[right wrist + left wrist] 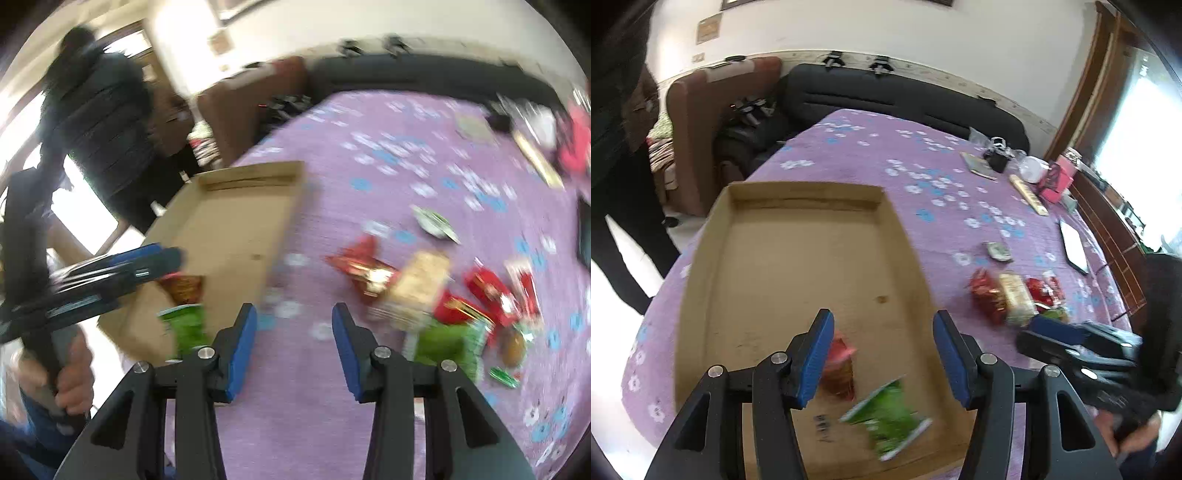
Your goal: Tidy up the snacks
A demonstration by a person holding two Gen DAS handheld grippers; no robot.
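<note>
We see a green packet [888, 419] and a red-orange one [839, 367] lying in our cardboard tray [713, 258]; both our left gripper [882, 354] and right gripper [294, 349] gape wide, holding nothing.

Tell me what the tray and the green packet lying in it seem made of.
Tray: plain brown corrugated cardboard, matte, with folded-up walls and creased corners. Green packet: probably thin plastic or foil film, slightly glossy and crinkled, with white edge seams; motion blur leaves the finish uncertain.
</note>
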